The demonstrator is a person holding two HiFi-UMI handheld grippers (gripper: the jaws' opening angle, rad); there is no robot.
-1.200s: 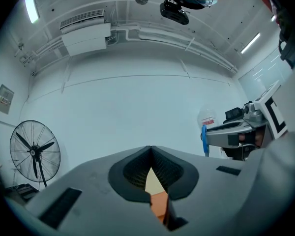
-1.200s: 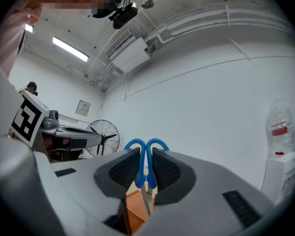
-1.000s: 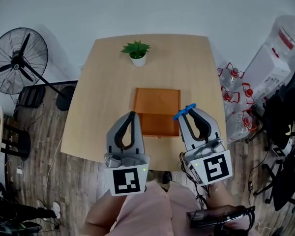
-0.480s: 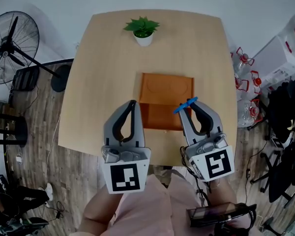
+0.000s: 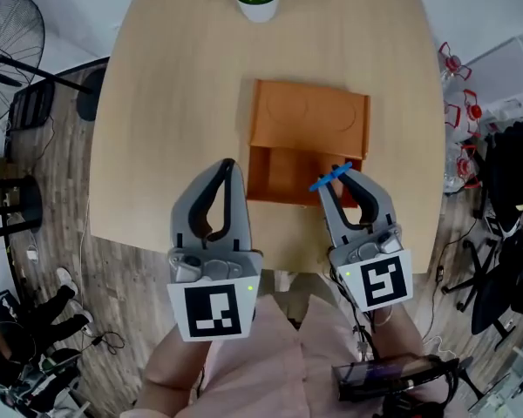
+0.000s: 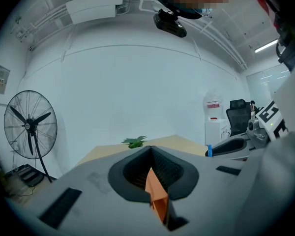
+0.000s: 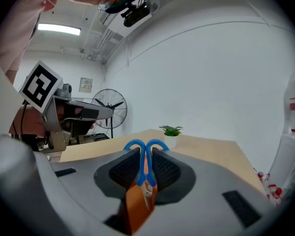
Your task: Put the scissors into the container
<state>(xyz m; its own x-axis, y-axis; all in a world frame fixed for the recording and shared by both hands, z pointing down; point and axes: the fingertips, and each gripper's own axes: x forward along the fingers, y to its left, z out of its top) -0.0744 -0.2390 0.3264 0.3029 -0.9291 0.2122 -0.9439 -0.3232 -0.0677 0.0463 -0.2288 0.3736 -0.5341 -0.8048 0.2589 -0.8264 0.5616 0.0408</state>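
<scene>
Right now the right tool [image 5: 341,175] is pinching the blue-handled scissors [image 5: 329,178] over the near edge of the orange container [image 5: 309,116] on the counter [image 5: 157,103], needing more forward reach before release, while the left tool [image 5: 227,165] is hovering alongside, pressed together, empty, both pointing away from the person.

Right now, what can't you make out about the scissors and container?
- Blades of the scissors: head view, under the right gripper; only blue handles show.
- Interior of the container: right gripper covers part in the head view; gripper views show only an orange sliver.
- Blade-tip height above it: no view tells.
</scene>
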